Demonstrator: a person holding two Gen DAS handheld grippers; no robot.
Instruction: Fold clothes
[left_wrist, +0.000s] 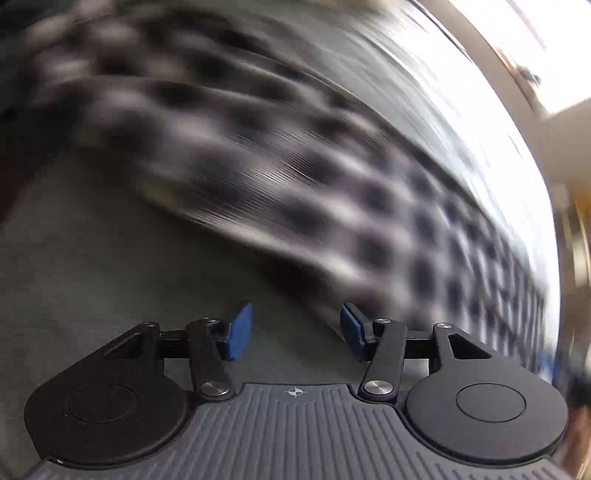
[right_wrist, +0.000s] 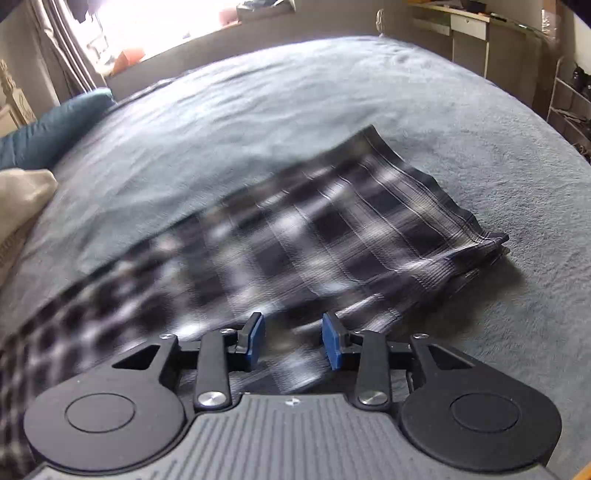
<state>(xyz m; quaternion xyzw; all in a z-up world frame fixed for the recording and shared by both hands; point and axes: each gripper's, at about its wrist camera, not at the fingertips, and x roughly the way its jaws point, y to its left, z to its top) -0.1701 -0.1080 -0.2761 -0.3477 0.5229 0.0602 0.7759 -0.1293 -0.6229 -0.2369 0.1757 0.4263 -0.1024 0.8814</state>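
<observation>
Blur smeared my left wrist view: my left gripper (left_wrist: 296, 330) stood spread and empty above the grey bedspread (left_wrist: 110, 266), the plaid garment (left_wrist: 280, 177) lying just ahead, running from upper left to lower right. Grabbing through such smear, I judged, risked catching only one layer. In my right wrist view, my right gripper (right_wrist: 293, 341) was parted over the cloth's near edge, pinching nothing; its long axis ran from lower left to a squared end at right. Dragging could undo that fold.
</observation>
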